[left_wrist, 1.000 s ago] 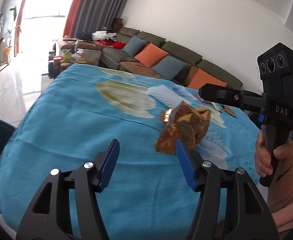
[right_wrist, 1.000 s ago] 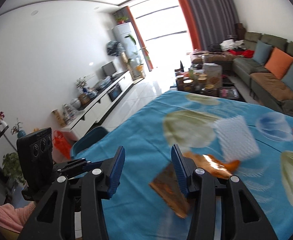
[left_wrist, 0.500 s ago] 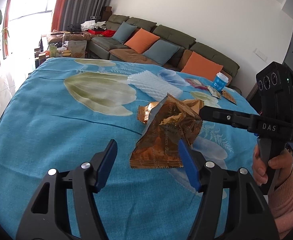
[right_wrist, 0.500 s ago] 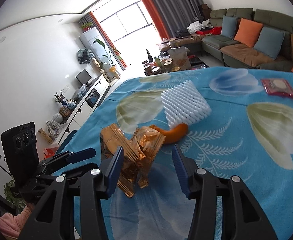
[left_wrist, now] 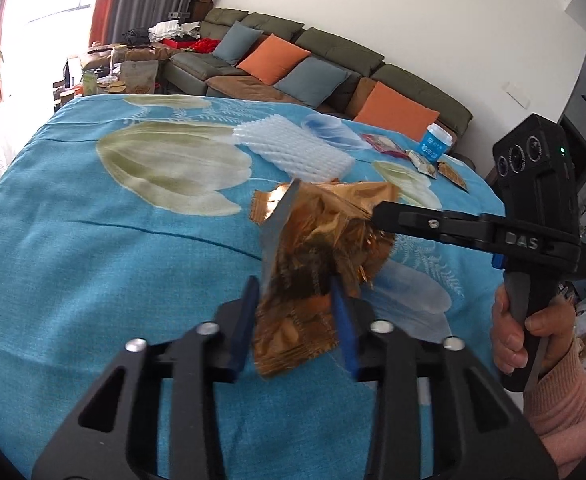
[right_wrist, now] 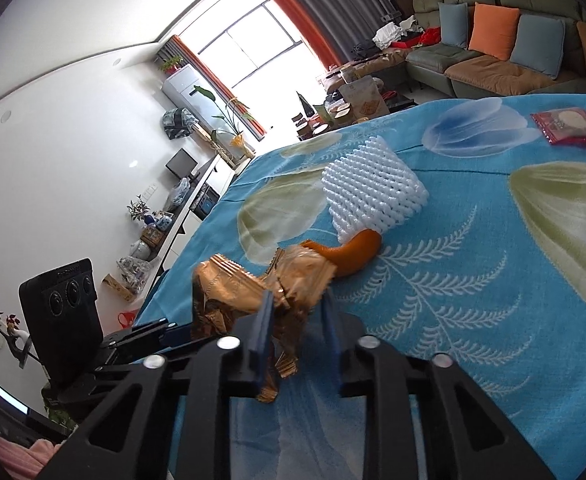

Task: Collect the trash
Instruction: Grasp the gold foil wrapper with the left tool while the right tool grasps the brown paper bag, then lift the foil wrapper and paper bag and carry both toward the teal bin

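Note:
A crumpled gold-brown snack wrapper (left_wrist: 313,264) is held above the blue tablecloth (left_wrist: 93,248). My left gripper (left_wrist: 295,304) is shut on its lower end. My right gripper (right_wrist: 295,312) is shut on its other end; in the left wrist view its fingers (left_wrist: 389,216) reach in from the right. The wrapper (right_wrist: 249,288) also shows in the right wrist view. A white foam fruit net (right_wrist: 373,192) and an orange peel (right_wrist: 353,252) lie on the cloth beyond it.
A red packet (right_wrist: 569,128), small wrappers (left_wrist: 433,164) and a blue paper cup (left_wrist: 435,144) sit at the table's far end. A sofa with cushions (left_wrist: 313,68) stands behind. The table edge (right_wrist: 197,248) drops off toward a TV cabinet.
Both grippers were open around the wrapper earlier. Now both have closed on it, and it is lifted and crumpled between them.

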Demonstrator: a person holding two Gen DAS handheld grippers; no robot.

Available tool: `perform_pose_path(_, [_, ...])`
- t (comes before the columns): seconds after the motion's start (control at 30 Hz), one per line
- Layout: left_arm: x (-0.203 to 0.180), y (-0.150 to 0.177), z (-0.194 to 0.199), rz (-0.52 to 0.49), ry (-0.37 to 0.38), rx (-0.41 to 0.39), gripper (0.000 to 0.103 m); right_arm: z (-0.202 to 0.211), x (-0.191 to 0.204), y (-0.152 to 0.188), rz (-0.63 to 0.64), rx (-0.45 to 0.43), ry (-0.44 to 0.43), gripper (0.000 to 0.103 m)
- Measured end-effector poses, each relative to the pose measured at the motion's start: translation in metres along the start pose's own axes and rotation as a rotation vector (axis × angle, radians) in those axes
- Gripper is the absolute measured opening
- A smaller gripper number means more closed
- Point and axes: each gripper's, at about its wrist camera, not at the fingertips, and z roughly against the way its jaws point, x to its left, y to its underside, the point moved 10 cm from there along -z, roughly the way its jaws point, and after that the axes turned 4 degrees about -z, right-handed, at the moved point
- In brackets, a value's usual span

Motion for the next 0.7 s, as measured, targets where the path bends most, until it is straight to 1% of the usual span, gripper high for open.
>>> perform_pose_path(0.13, [-0.001,0.001,0.005,-0.002,0.0,-0.016,0.013,0.001,0.0,0.0,0.004,-0.004,-0.001,0.015])
perform_pose_path(0.2, [-0.002,0.0,0.009,-0.003,0.003,-0.026,0.009,0.002,0.002,0.0,0.011,-0.008,-0.001,0.013])
perform_pose_path(0.3, [-0.002,0.0,0.016,-0.001,-0.001,-0.045,0.006,0.005,0.005,0.0,0.019,-0.015,-0.003,0.01])
perform_pose_path(0.43, [-0.001,-0.001,0.028,0.006,-0.002,-0.073,0.006,0.009,0.009,-0.002,0.034,-0.027,-0.003,0.006])
perform_pose_path(0.7, [0.005,0.004,0.048,0.015,-0.028,-0.105,0.005,0.016,0.016,-0.004,0.045,-0.049,-0.012,0.005])
